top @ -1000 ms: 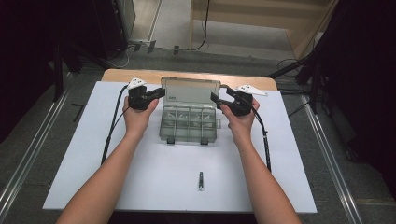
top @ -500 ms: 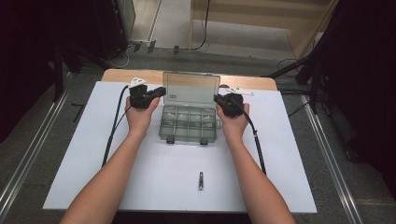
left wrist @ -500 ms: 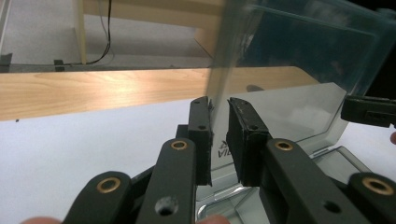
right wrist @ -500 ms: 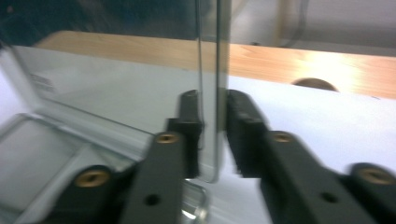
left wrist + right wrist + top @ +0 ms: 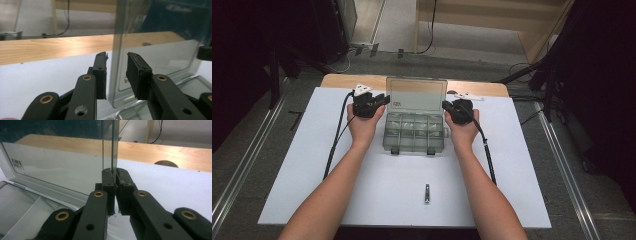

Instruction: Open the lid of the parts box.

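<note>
Right gripper [image 5: 114, 176] clamped on the right edge of the upright lid [image 5: 62, 170]. Left gripper [image 5: 117, 72]: jaws have just been opening, lid's left edge between them, apart from the right pad. High view adds the box [image 5: 414, 132] between both grippers, a small tool [image 5: 427, 193] well behind them.

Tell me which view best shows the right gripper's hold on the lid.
Right gripper view: the right gripper has its jaws pinched on the lid edge. The high view shows that gripper small at the lid's side; the left gripper view shows the lid pane.
</note>
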Demonstrator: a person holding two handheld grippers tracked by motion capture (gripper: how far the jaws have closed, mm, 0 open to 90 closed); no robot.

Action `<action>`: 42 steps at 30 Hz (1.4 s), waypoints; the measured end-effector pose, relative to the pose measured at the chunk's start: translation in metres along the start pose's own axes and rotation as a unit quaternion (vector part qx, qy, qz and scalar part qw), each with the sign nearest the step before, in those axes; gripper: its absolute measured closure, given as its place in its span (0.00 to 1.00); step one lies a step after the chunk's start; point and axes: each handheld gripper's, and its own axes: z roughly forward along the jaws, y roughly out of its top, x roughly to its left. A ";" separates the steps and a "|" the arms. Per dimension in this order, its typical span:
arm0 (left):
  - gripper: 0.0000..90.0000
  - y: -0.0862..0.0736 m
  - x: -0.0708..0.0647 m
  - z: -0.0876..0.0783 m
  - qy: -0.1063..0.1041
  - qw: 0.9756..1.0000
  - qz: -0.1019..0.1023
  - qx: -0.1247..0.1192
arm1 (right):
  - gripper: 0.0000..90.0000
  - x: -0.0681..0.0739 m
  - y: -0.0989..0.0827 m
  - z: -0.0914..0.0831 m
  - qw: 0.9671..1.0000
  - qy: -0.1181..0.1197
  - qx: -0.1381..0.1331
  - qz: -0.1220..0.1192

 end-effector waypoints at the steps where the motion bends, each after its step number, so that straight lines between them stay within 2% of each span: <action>1: 0.76 -0.001 0.001 0.002 0.001 1.000 -0.005 0.006 | 0.97 0.000 0.000 0.000 1.000 0.001 0.000 -0.001; 5: 0.80 -0.007 0.006 0.008 -0.009 0.999 -0.019 0.031 | 0.97 -0.001 0.000 0.000 1.000 0.003 0.000 -0.002; 9: 0.88 -0.008 0.008 0.011 -0.020 0.999 -0.034 0.035 | 0.97 -0.001 0.000 0.001 1.000 0.002 0.000 0.001; 10: 0.91 -0.008 0.008 0.011 -0.020 0.998 -0.038 0.036 | 0.97 -0.002 0.000 0.002 1.000 0.004 0.001 0.001; 14: 0.93 -0.007 0.008 0.014 -0.015 0.998 -0.042 0.044 | 0.97 -0.001 0.003 0.004 1.000 -0.001 0.010 0.010; 19: 0.94 -0.003 0.010 0.017 -0.016 0.997 -0.048 0.059 | 0.97 -0.003 0.006 0.007 0.999 0.003 0.021 0.029; 28: 0.94 0.000 0.014 0.022 -0.022 0.994 -0.079 0.076 | 0.96 -0.011 0.011 0.013 0.997 0.023 0.046 0.057; 33: 0.93 -0.002 0.019 0.027 -0.026 0.990 -0.111 0.085 | 0.97 -0.012 0.011 0.019 0.996 0.015 0.059 0.061; 36: 0.93 -0.003 0.021 0.029 -0.029 0.988 -0.126 0.089 | 0.97 -0.015 0.009 0.022 0.995 0.022 0.064 0.075; 40: 0.93 -0.005 0.023 0.032 -0.029 0.986 -0.136 0.092 | 0.97 -0.021 0.006 0.025 0.993 0.037 0.070 0.085; 42: 0.92 -0.006 0.023 0.033 -0.028 0.987 -0.132 0.093 | 0.97 -0.021 0.005 0.026 0.993 0.038 0.072 0.091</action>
